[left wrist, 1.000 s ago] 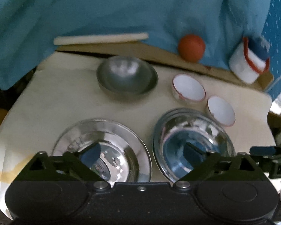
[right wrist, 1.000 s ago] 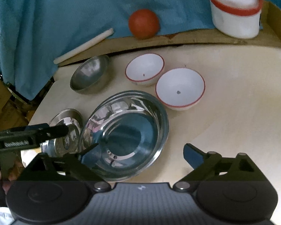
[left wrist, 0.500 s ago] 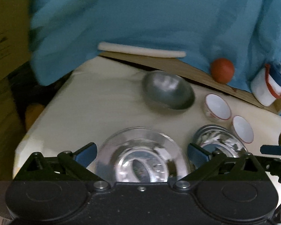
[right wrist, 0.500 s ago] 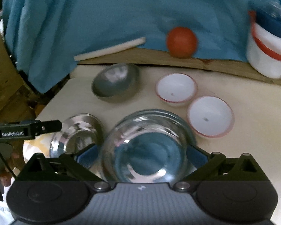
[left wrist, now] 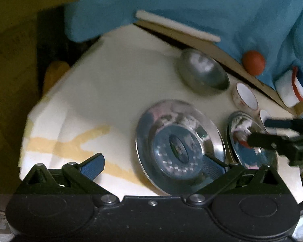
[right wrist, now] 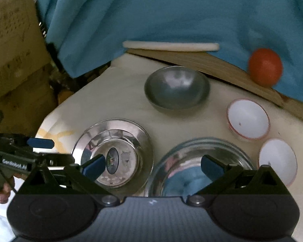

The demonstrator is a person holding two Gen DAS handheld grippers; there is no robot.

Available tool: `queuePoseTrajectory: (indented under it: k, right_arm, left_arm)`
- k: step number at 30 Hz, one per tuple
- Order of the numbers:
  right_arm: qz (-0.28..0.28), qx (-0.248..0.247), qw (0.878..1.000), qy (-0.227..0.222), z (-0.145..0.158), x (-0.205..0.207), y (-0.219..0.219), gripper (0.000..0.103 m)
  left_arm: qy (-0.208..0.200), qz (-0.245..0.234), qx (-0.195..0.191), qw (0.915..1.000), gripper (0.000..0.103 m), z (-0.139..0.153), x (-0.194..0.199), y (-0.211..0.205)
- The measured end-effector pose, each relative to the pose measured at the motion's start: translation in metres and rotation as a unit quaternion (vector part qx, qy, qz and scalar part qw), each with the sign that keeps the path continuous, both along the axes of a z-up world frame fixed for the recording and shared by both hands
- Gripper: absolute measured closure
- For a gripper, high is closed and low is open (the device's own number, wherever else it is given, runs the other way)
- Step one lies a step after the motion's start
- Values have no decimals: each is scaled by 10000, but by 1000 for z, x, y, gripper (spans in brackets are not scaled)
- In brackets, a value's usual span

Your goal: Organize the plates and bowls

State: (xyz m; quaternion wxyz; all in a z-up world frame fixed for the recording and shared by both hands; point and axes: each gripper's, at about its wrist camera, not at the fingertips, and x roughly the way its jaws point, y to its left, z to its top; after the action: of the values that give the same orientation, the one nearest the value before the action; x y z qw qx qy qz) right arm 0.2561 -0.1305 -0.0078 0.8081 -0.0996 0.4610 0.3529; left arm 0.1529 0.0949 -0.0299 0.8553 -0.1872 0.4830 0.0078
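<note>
Hovering spread-jawed, left gripper (left wrist: 152, 164) beside steel plate (left wrist: 179, 145), right gripper (right wrist: 152, 166) gaping over steel bowl (right wrist: 200, 161)

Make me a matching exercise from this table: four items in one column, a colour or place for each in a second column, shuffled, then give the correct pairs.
Items
1. ball
2. dull metal bowl
3. shiny steel plate
4. rimmed small bowl

Descriptions
A. white inside with a thin red rim
B. orange-red, on the cardboard ledge against the blue cloth
C. flat-bottomed with a round label at its centre, nearest the left gripper
D. matte grey and deep, at the back of the table below the white rod

Pairs: 1-B, 2-D, 3-C, 4-A
</note>
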Motion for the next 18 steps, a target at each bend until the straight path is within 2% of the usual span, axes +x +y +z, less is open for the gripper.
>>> queuePoseTrajectory:
  k: [4,8,18]
  right_arm:
    - [338,-253,9990,-154,-6,7,21,1]
    - [632,-339,9974,-110,-14,15,39,1]
    - [1024,-482,9933,236,-44,24,67,15]
  left_arm:
    - [120,-182,-142,9997,1,-7,3,-1]
    - [224,-280,-331,9988,2,-12,4,-2]
    - [360,-350,-597,9970,11,-22,5,-2]
